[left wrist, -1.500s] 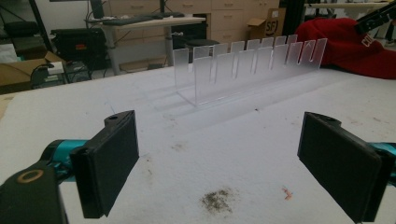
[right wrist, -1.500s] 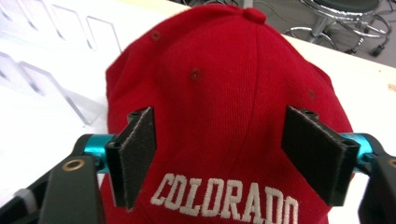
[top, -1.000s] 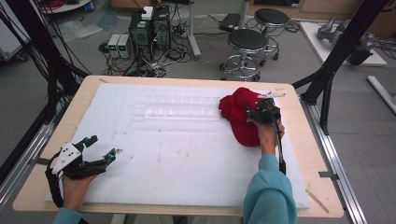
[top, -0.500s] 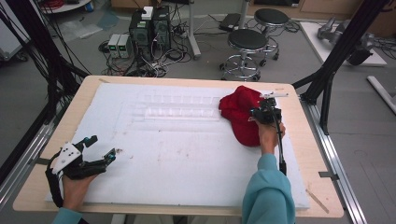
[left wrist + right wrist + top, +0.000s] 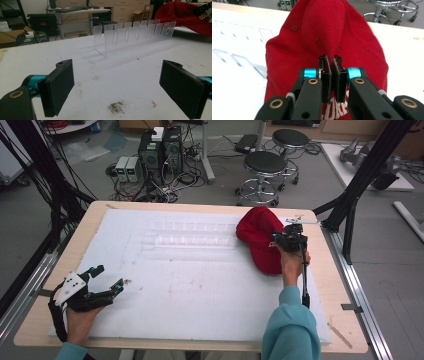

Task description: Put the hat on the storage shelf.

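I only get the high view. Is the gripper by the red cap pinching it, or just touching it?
Observer: Pinching. In the right gripper view, the right gripper has its fingers squeezed on a raised fold of the red cap.
Operator: What's the see-through thing in the middle?
Observer: The left gripper view shows a clear plastic rack with two rows of upright slotted tabs.
Operator: Does the cap have anything on it?
Observer: Yes, white letters just below the fingers, too cut off to read, and small stitched eyelets higher up.
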The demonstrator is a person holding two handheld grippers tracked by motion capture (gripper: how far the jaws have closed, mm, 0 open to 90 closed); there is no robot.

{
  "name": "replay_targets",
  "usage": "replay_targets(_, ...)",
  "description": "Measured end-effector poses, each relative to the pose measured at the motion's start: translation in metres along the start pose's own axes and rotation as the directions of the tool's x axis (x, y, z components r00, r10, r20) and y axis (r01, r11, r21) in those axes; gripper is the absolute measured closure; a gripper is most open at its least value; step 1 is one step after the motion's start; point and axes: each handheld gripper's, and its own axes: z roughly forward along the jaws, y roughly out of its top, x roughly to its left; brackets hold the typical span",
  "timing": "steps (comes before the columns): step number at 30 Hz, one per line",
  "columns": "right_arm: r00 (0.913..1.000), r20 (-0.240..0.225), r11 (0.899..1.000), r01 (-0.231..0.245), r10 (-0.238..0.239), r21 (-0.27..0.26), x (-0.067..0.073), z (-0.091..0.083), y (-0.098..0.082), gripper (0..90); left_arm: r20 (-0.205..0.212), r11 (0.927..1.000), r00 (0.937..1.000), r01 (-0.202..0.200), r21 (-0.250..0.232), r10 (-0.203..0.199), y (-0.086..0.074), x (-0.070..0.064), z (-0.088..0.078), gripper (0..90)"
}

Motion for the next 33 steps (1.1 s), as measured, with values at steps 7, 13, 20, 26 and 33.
replay_targets(7,0.9999,-0.008,0.999,-0.014,0.014,-0.048,-0.001,-0.013,0.003,86.7,0.000,0.9999,0.9999,0.013,0.002,-0.013,0.000,0.001,0.000,12.8)
replay_targets(13,0.9995,-0.025,0.996,-0.020,0.018,-0.087,-0.001,-0.024,0.006,86.7,0.001,0.9999,0.9999,0.015,0.005,-0.015,0.000,0.002,0.001,12.8)
replay_targets(20,0.9964,-0.079,0.986,-0.042,0.030,-0.164,0.004,-0.039,0.010,86.7,0.005,0.9994,0.9995,0.030,0.015,-0.030,0.001,0.003,0.001,12.7)
replay_targets(26,0.9911,-0.130,0.976,-0.057,0.031,-0.209,0.009,-0.047,0.013,86.8,0.022,0.9984,0.9990,0.039,0.041,-0.040,0.003,0.002,0.002,12.7)
replay_targets(33,0.9887,-0.149,0.975,-0.023,-0.011,-0.223,0.024,-0.056,0.024,86.7,0.059,0.9967,0.9960,0.063,0.051,-0.066,0.016,-0.003,0.004,12.7)
